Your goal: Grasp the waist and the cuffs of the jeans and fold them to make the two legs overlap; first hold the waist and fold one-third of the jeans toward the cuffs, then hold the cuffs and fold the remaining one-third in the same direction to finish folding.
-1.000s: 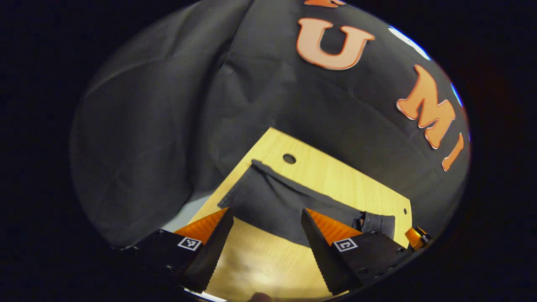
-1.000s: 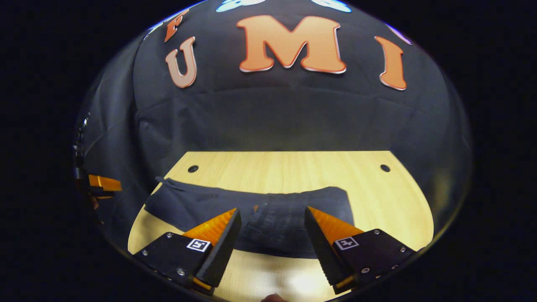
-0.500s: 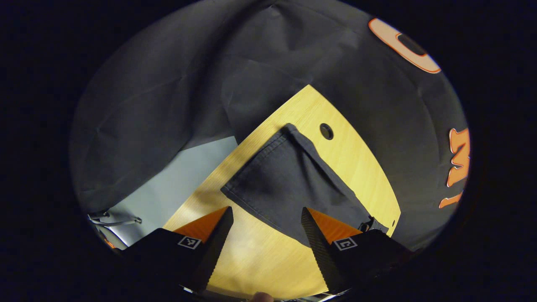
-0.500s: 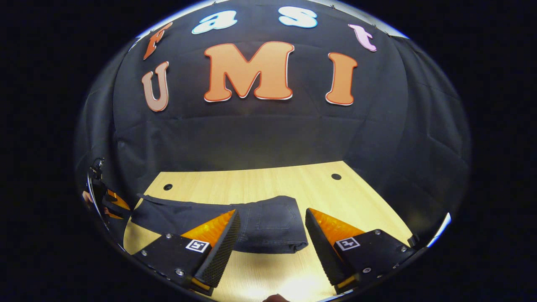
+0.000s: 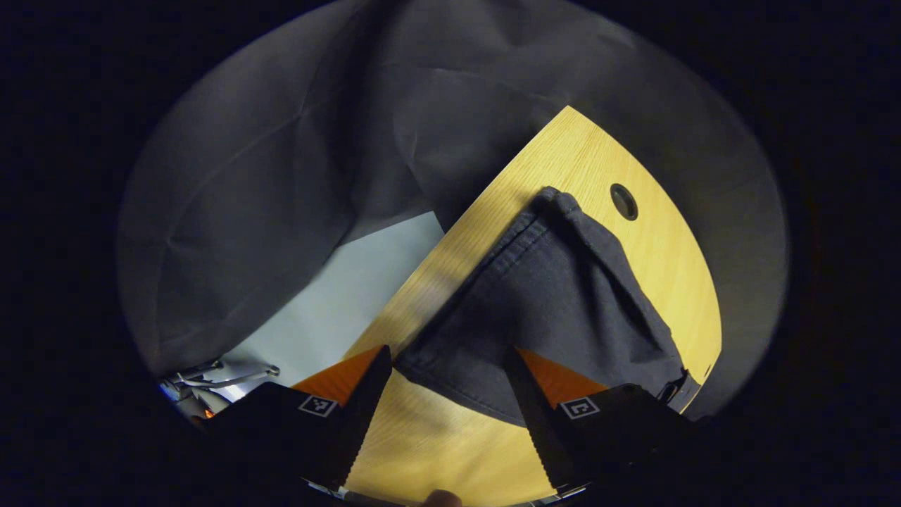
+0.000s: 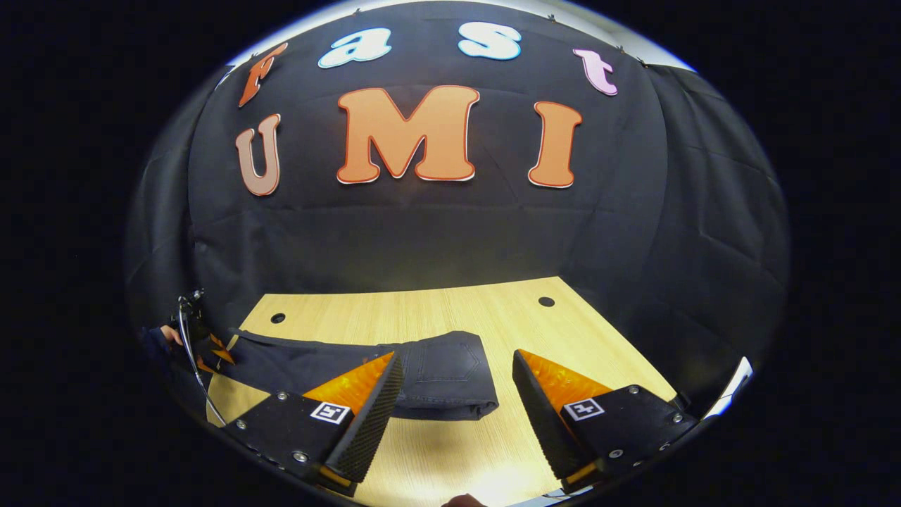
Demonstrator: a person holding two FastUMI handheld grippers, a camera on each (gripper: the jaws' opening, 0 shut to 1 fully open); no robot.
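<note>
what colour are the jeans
The jeans are dark, blue-black to charcoal, plain with no pattern, lying on the light wooden table; clearest in the left gripper view.

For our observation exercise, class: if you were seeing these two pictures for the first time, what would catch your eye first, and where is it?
First, the dark jeans lying along the pale wooden table, the end on the right already folded over. In the left gripper view the cuffs spread near the table's edge, just ahead of the open left gripper. The right gripper, also open, hangs above the folded end without touching it.

A light wooden table point(image 6: 584, 338) stands against black cloth wall point(image 6: 436, 232).
</note>
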